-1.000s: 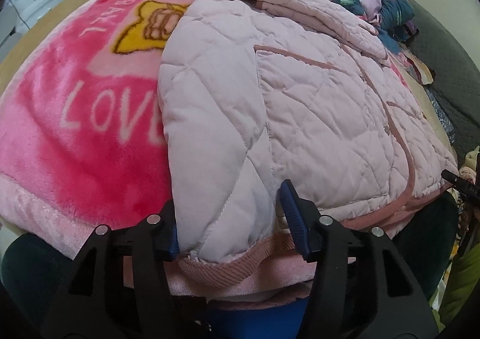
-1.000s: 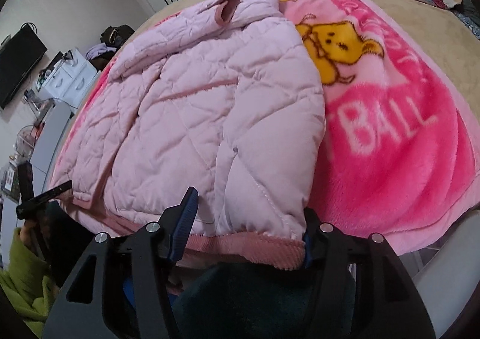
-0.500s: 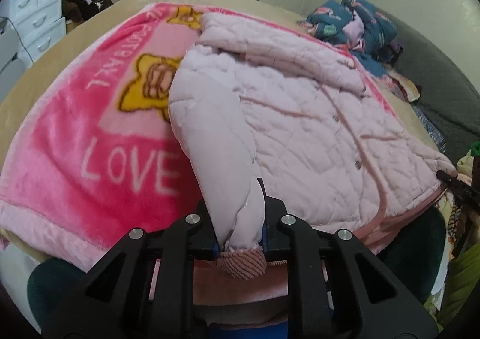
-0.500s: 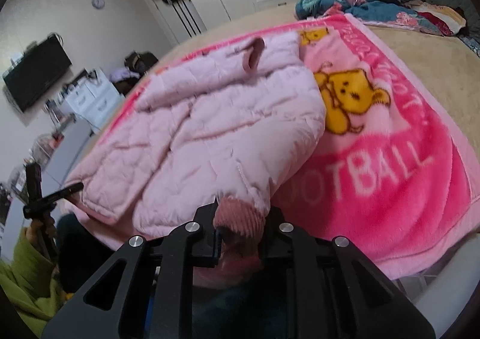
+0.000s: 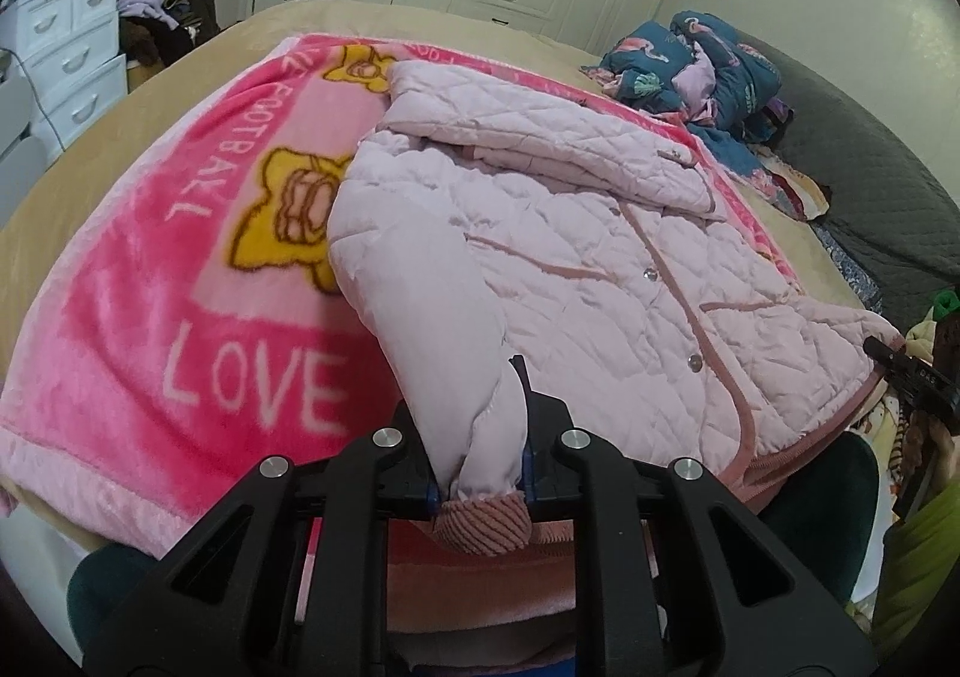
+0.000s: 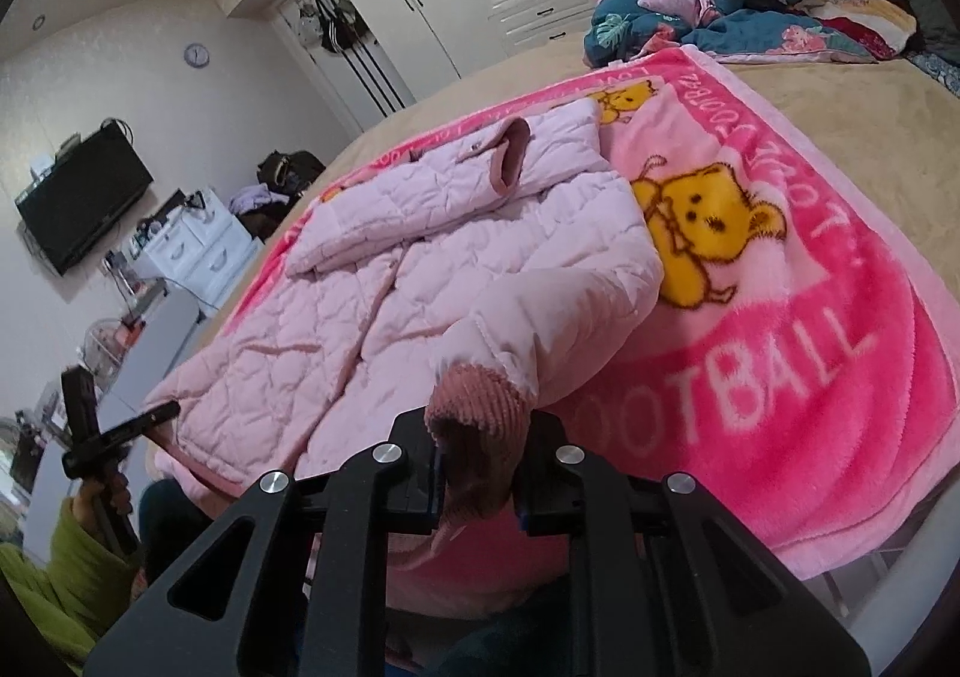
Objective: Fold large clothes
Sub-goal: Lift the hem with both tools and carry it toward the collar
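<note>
Pink quilted jacket (image 5: 600,269) — buttoned, flat | ribbed cuffs (image 6: 477,407) pinched, lifted

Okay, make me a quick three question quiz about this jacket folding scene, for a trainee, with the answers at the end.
1. True or false: the left claw is shut on a ribbed cuff of the pink quilted jacket.
2. What does the right claw hold? A) the blanket's edge B) the jacket's other ribbed cuff C) nothing
3. Fill in: the jacket lies on a pink blanket whose yellow pictures show ____.

Key
1. True; the jaws pinch the sleeve end.
2. B; the cuff sits pinched between the jaws.
3. Bears.
</note>
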Tool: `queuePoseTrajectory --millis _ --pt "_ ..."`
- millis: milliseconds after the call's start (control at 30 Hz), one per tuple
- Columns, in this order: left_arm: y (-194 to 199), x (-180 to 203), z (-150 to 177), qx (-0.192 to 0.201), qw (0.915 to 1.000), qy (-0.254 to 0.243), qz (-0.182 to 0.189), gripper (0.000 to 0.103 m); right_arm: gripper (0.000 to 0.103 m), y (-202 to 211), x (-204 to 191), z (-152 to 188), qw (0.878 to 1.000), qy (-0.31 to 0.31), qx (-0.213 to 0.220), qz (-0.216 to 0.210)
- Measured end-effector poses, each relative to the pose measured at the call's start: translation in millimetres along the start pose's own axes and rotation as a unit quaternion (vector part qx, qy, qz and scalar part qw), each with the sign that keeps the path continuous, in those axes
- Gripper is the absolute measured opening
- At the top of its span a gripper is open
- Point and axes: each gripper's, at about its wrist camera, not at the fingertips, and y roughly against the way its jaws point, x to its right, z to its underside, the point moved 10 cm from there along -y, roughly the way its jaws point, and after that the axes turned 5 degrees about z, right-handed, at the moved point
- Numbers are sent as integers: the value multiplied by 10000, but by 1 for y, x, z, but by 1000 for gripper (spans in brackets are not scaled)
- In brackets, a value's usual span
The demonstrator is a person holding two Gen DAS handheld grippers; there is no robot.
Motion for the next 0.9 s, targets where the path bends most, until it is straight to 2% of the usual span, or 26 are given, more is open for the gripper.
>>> queuePoseTrajectory --millis 900 --pt "12 9 -53 486 9987 -132 19 10 15 9 -7 -54 9978 -323 552 -198"
